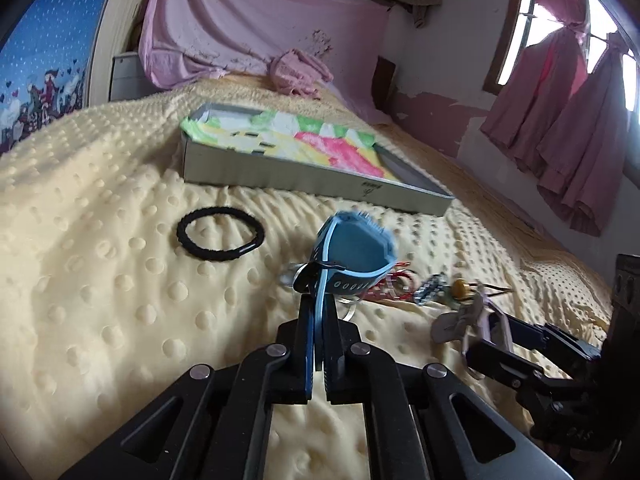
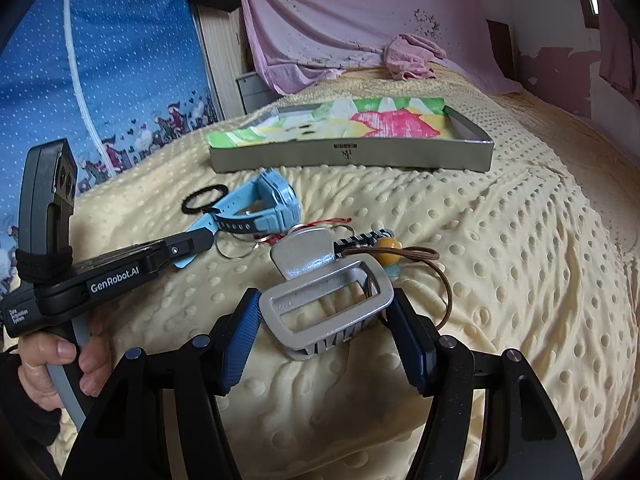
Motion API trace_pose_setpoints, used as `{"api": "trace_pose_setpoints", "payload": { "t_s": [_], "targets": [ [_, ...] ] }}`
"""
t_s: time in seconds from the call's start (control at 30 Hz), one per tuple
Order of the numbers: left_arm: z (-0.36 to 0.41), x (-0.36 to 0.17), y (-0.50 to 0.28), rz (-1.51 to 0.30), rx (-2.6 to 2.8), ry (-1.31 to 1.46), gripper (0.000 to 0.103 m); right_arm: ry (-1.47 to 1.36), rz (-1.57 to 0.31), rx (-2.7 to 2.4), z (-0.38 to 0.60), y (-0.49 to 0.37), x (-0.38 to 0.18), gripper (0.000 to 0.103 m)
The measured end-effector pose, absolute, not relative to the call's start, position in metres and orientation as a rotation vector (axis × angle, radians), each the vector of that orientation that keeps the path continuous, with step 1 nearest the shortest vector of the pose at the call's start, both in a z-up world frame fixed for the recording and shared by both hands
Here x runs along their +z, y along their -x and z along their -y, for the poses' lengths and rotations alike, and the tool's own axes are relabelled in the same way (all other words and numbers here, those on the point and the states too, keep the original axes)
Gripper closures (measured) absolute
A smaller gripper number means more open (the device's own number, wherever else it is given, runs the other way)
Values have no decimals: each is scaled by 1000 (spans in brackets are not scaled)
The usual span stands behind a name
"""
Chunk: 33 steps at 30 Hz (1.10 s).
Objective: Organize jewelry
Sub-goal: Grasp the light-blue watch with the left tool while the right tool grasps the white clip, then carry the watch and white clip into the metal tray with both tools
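Note:
My left gripper (image 1: 317, 312) is shut on the strap of a light blue watch (image 1: 352, 252) and holds it just above the yellow blanket; it also shows in the right wrist view (image 2: 276, 208). My right gripper (image 2: 326, 320) is closed on a grey hair claw clip (image 2: 320, 300), its blue pads against the clip's sides. A black hair tie (image 1: 220, 238) lies on the blanket at the left. A grey shallow box (image 1: 320, 178) lined with a colourful cloth sits farther back. Metal rings, red bangles and a beaded cord (image 2: 388, 246) lie in a pile between the grippers.
The bed's dotted yellow blanket (image 1: 100, 280) covers the whole surface. A pink cloth bundle (image 1: 300, 70) lies at the far end. Pink sheet and curtains hang behind and to the right. A blue patterned curtain (image 2: 120, 80) hangs at the left.

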<state>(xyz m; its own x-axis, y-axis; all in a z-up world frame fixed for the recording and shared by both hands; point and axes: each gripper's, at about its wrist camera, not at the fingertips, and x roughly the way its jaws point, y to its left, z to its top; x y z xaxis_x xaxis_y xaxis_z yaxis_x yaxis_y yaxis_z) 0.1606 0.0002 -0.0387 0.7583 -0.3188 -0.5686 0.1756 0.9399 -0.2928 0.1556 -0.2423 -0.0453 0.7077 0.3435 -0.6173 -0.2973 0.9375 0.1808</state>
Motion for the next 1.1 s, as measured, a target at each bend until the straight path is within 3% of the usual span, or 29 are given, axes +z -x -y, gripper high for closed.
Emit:
{"api": "trace_pose_setpoints", "payload": {
  "t_s": [0.63,1.1],
  "targets": [
    [0,9,-113,-566,-263,159,100,-158,-590,454,254,-109,-28,45],
    [-6,57,-150,-464,-309,226,100,-214,-497,449,264,-143,3,45]
  ]
}}
